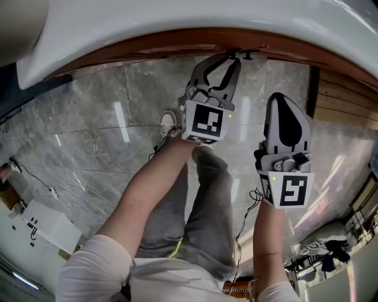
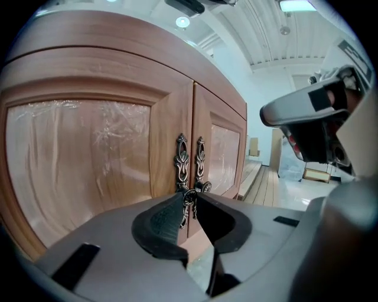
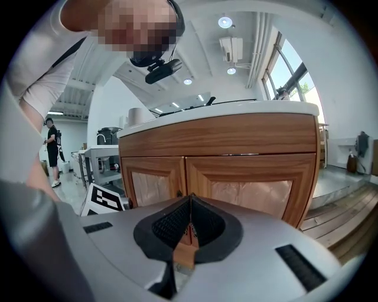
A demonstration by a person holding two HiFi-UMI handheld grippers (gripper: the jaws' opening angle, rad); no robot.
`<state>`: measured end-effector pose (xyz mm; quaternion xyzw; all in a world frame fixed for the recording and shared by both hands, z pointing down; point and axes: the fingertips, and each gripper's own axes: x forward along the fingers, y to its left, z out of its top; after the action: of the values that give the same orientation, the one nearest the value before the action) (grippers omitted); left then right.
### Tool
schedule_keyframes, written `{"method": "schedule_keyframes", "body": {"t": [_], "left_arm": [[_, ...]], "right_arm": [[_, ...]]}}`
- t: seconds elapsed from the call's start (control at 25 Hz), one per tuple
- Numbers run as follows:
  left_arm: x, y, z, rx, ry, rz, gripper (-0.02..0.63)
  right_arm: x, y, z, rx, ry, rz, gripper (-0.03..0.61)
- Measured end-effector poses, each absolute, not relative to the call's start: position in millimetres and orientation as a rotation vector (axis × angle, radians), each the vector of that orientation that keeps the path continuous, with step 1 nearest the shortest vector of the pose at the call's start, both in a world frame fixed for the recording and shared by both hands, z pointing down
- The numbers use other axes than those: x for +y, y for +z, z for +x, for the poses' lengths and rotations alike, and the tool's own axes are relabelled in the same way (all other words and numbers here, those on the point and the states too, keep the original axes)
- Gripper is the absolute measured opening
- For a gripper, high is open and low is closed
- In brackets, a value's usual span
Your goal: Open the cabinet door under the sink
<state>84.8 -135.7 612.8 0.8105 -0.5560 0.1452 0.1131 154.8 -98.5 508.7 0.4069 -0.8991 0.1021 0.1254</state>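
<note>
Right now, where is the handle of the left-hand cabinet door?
In the left gripper view, the handle sits mid-picture on the right edge of that door, beside a twin handle across the seam, its knob pinched by the left claw.

Two cabinet doors point(image 2: 88, 165) point(image 2: 224, 150), two ornate door handles point(image 2: 181, 156) point(image 2: 199, 154), two hand-held grippers point(image 1: 234, 56) point(image 1: 280, 97), one white sink point(image 1: 177, 17)

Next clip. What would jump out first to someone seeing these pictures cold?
The left gripper draws the eye: its jaws pinch the knob of an ornate metal door handle, right where the two wooden cabinet doors meet under the white counter top. The right gripper hangs back from the cabinet, to the right in the head view, with its jaws together on nothing.
</note>
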Motion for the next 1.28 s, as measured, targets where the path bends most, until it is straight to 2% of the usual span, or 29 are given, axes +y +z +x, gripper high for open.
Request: {"method": "schedule_keyframes", "body": {"t": [1.28], "left_arm": [[-91.5,611.4,89.6,-1.363,0.511,2.57,0.066]], "right_arm": [[-117.4,512.1,133.4,-2.653,0.208,1.142,0.032]]}}
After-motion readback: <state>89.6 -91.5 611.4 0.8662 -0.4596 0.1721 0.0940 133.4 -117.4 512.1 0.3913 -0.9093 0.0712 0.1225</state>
